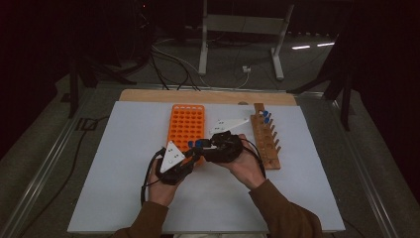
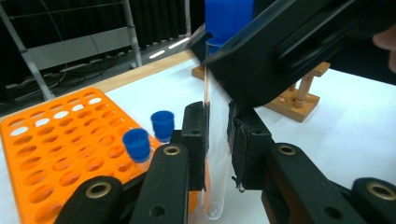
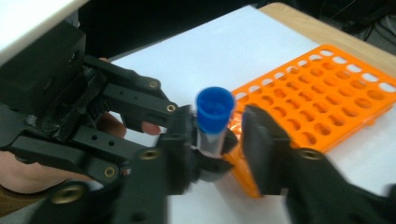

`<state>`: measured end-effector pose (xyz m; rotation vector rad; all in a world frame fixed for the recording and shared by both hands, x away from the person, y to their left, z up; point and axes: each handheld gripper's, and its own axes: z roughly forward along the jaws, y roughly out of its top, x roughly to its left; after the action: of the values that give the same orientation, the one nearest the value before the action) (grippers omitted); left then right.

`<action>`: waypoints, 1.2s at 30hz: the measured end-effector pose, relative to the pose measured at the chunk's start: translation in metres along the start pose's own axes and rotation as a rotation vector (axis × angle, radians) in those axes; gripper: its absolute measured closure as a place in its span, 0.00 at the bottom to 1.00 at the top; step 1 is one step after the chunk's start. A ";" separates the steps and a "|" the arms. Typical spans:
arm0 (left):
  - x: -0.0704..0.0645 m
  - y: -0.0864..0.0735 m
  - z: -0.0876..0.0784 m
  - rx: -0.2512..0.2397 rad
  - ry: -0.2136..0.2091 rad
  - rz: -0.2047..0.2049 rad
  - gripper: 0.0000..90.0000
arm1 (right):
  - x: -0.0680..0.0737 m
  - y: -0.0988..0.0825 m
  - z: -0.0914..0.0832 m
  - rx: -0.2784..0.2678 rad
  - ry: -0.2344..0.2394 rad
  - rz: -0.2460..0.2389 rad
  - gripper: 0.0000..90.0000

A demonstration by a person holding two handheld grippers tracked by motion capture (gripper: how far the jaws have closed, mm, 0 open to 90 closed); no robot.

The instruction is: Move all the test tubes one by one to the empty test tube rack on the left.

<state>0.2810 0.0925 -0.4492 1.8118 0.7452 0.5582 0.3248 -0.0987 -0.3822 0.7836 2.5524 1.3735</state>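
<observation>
A person seated at a white bench (image 1: 124,163) works two hand-held tongs over its middle, passing a clear test tube (image 2: 215,154) with a blue cap (image 3: 215,111) between them. The left tongs (image 1: 190,157) are clamped on the tube's glass body, their black pads (image 2: 196,140) pressing it from both sides; in the left gripper view the tube stands upright between them, its rounded bottom just above the bench surface. The right tongs (image 1: 210,144) stand at the tube's upper end, near the cap, with their jaws parted: in the right gripper view the capped top rises between the two jaws, with a gap showing on the right side. The tube hangs just off the near right corner of an orange rack (image 1: 187,126), which lies at the bench's centre with two more blue-capped tubes (image 2: 137,144) standing in its near holes. A wooden peg rack (image 1: 266,144) lies to the right, close by the right hand (image 1: 246,166), with blue-capped tubes at its far end.
</observation>
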 end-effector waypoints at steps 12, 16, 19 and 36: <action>0.017 -0.006 -0.007 -0.030 0.080 -0.065 0.87 | -0.015 -0.010 -0.026 -0.051 -0.076 0.002 0.23; 0.020 -0.007 -0.009 -0.039 0.110 -0.061 0.87 | -0.020 -0.020 -0.032 -0.055 -0.106 -0.013 0.17; 0.023 -0.009 -0.008 -0.042 0.136 -0.059 0.87 | -0.023 -0.026 -0.038 -0.069 -0.120 -0.015 0.14; 0.038 -0.024 0.024 0.010 0.203 -0.104 0.87 | -0.049 -0.061 -0.072 -0.107 -0.198 0.018 0.01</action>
<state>0.3187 0.1103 -0.4793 1.7315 0.9751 0.6769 0.3178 -0.2039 -0.3956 0.8778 2.3085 1.3511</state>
